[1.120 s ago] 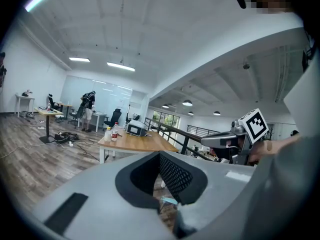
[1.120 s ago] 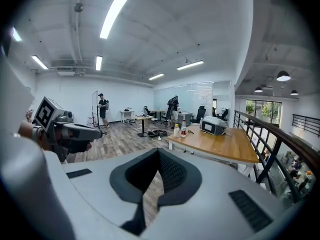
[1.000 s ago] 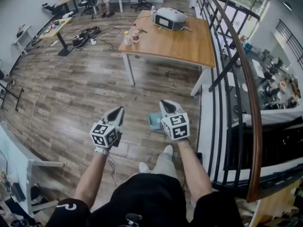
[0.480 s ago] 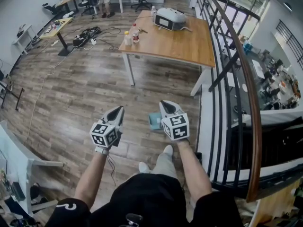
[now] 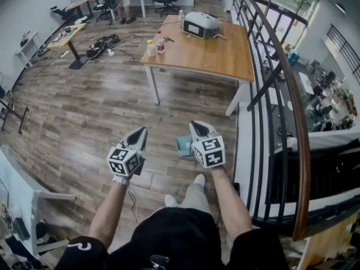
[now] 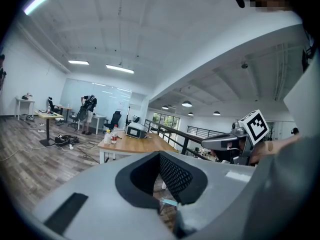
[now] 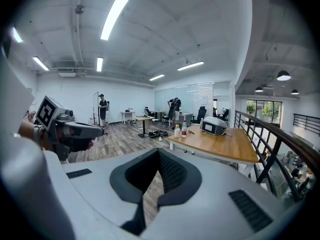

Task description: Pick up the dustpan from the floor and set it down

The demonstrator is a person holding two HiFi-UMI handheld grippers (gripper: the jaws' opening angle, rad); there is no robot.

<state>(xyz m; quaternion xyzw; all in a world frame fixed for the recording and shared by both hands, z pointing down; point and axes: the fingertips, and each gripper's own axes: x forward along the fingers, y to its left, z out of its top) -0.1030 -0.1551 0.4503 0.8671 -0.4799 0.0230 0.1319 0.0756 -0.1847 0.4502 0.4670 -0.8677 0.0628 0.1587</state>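
A teal dustpan (image 5: 183, 145) lies on the wooden floor in the head view, just left of my right gripper (image 5: 196, 123) and partly hidden by it. The left gripper (image 5: 140, 130) hangs a little further left, apart from the dustpan. Both are held above the floor, pointing forward, jaws together with nothing between them. In the left gripper view the jaws (image 6: 159, 204) meet, and a teal sliver of the dustpan (image 6: 169, 202) shows past them. In the right gripper view the jaws (image 7: 143, 200) are shut over bare floor.
Ahead stands a wooden table (image 5: 214, 58) carrying a white device (image 5: 201, 22) and bottles (image 5: 160, 40). A dark railing (image 5: 279, 89) runs along the right. Cables (image 5: 102, 40) lie on the floor at far left; a white desk (image 5: 22, 187) is near left. My shoes (image 5: 199, 179) are below the grippers.
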